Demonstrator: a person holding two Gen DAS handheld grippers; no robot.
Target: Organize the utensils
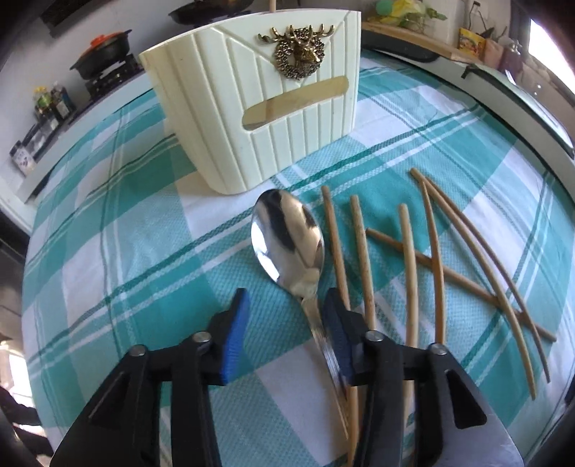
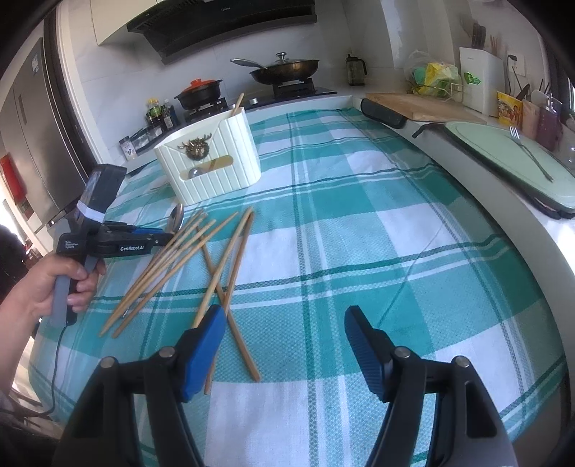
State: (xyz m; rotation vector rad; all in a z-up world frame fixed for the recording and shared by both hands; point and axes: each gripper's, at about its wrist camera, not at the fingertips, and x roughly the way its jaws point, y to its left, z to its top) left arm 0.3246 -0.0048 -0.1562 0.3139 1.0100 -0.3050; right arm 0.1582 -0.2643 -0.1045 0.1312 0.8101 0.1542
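- The spoon point(image 1: 287, 233) lies on the bench point(image 1: 125, 251) just before the cream holder point(image 1: 251, 104), its handle running between the left tool's point(image 1: 285, 334) parted pads, ready for pinching; not yet gripped.
- Chopsticks point(image 1: 406, 258) lie scattered beside it.
- The right tool point(image 2: 284, 345) hangs wide open, empty, near them.

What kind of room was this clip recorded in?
A home kitchen, most likely: a gas stove with a lidded pan, a range hood above it, and a fridge alongside.
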